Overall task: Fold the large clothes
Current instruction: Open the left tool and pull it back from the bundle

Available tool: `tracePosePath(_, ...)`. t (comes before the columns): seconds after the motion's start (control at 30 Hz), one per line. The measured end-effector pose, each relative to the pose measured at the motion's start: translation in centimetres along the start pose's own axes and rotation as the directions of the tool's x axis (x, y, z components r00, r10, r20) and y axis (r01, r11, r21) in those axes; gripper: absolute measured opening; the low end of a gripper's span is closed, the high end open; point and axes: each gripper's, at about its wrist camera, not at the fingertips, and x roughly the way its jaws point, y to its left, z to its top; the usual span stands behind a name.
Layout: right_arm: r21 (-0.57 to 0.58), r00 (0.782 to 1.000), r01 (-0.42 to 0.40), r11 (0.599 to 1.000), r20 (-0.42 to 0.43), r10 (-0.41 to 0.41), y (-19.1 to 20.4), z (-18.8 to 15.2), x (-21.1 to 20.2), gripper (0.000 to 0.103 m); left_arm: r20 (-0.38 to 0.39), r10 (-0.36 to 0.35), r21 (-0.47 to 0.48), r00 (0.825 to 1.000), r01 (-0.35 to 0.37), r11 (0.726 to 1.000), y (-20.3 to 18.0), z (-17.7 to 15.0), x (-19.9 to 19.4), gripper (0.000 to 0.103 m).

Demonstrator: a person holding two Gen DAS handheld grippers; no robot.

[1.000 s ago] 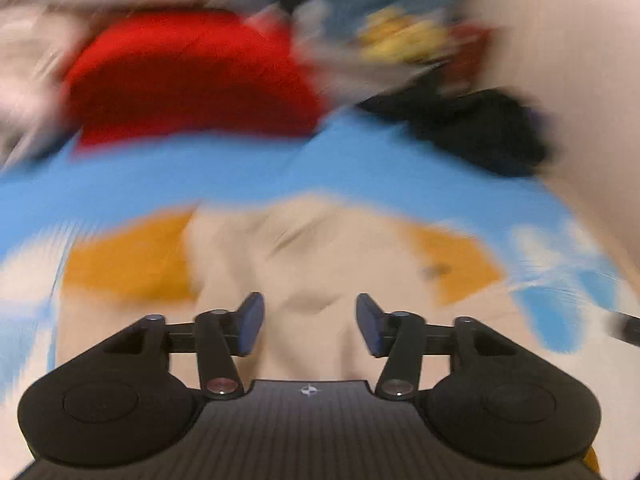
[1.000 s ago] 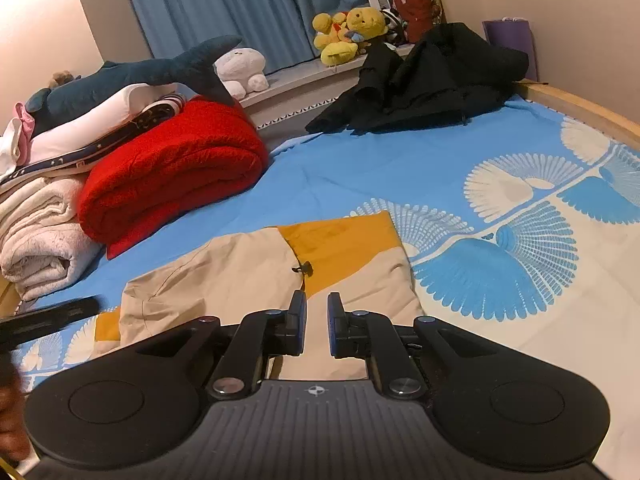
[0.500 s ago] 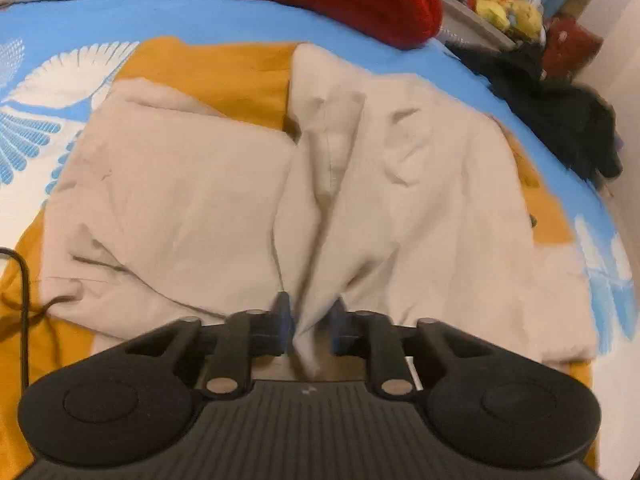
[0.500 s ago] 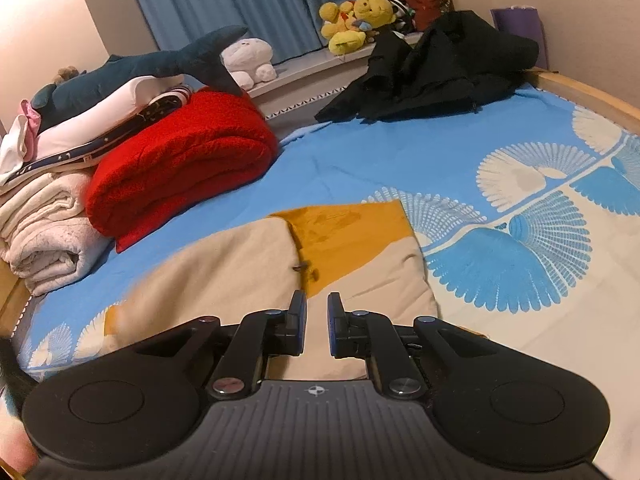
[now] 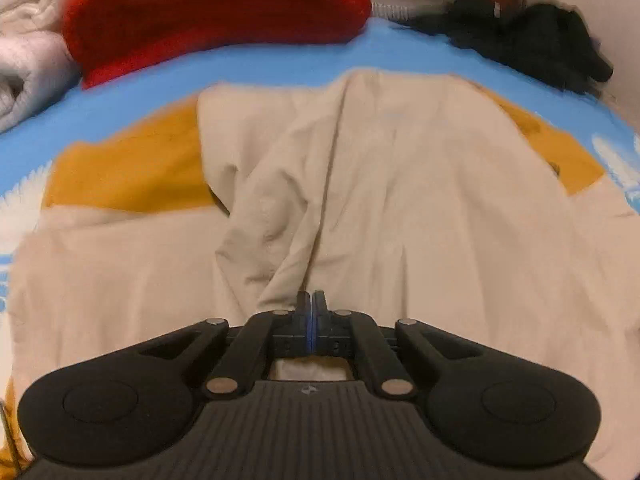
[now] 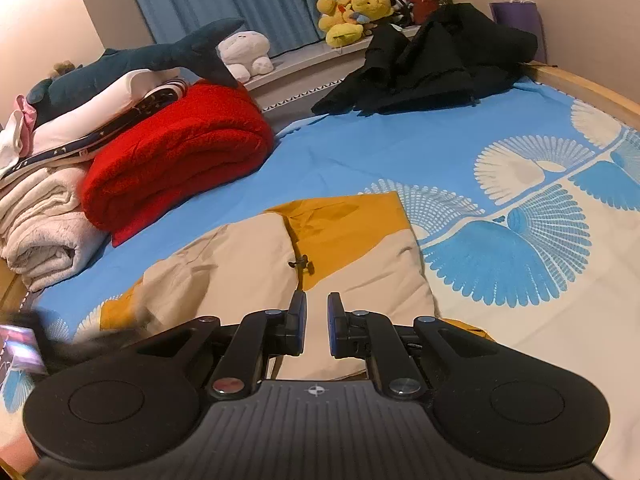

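A beige garment with mustard-orange panels (image 5: 400, 200) lies spread on the blue patterned bed sheet (image 5: 280, 68). My left gripper (image 5: 311, 300) is low over its near part. It is shut, and a raised fold of the beige cloth (image 5: 276, 256) runs straight into its tips. In the right wrist view the same garment (image 6: 240, 256) lies ahead, with a small black cord toggle (image 6: 302, 263) on it. My right gripper (image 6: 317, 312) sits at its near edge, the pads a narrow gap apart with beige cloth between them.
A folded red blanket (image 6: 176, 160) and a stack of pale towels (image 6: 40, 224) lie at the left, with a plush shark (image 6: 132, 60) on top. A black coat (image 6: 436, 64) is heaped at the far right by the wooden bed rail (image 6: 592, 88). Yellow plush toys (image 6: 356, 12) sit on the sill.
My left gripper has dropped onto the garment and closed from wide open to shut, pinching a beige fold. The right gripper has kept still with the same narrow gap.
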Motion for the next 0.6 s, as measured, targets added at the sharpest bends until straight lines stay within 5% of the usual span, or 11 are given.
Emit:
tracePosePath(0.07,0.004,1.0,0.003,1.0,-0.001,-0.003,-0.3,0.1,0.0,0.011,0.074,0.053,0.009,0.996,-0.054,0.998,-1.5,0.8,-2.8,0.007)
tracePosePath(0.17,0.013,1.0,0.007,1.0,0.002,-0.007,-0.7,0.3,-0.1,0.011,0.219,-0.04,-0.019,0.975,0.045,0.999,-4.1,0.4,-7.8,0.018)
tracePosePath(0.23,0.018,1.0,0.01,1.0,0.006,-0.01,-0.8,0.4,-0.2,0.011,0.205,-0.133,0.049,0.97,0.126,0.991,-7.2,-0.9,-7.8,0.02)
tracePosePath(0.3,0.017,1.0,0.01,1.0,0.004,-0.01,-0.8,0.3,-0.1,0.011,0.084,-0.208,0.133,0.975,0.196,0.972,-10.0,-3.3,-5.1,0.02)
tracePosePath(0.33,0.014,1.0,0.007,1.0,0.003,-0.007,-0.8,0.3,-0.1,0.011,0.015,-0.198,0.175,0.98,0.192,0.966,-11.1,-4.3,-3.9,0.02)
tracePosePath(0.4,0.007,1.0,0.003,1.0,0.008,-0.003,-0.7,0.3,-0.4,0.011,0.067,-0.187,0.232,0.98,0.167,0.958,-11.6,-4.6,-5.5,0.021)
tracePosePath(0.5,0.005,1.0,0.003,1.0,0.026,-0.003,-1.1,0.4,-1.2,0.011,0.248,-0.143,0.121,0.958,0.115,0.986,-8.3,-3.8,-9.3,0.023)
tracePosePath(0.53,0.005,1.0,0.001,1.0,0.029,-0.001,-1.2,0.4,-1.4,0.011,0.262,-0.085,0.084,0.961,0.066,0.994,-7.0,-3.4,-9.1,0.023)
tracePosePath(0.6,0.001,0.999,0.0,1.0,0.037,0.0,-1.5,0.6,-1.9,0.011,0.172,-0.024,0.018,0.985,0.022,1.0,-4.4,-4.0,-6.5,0.023)
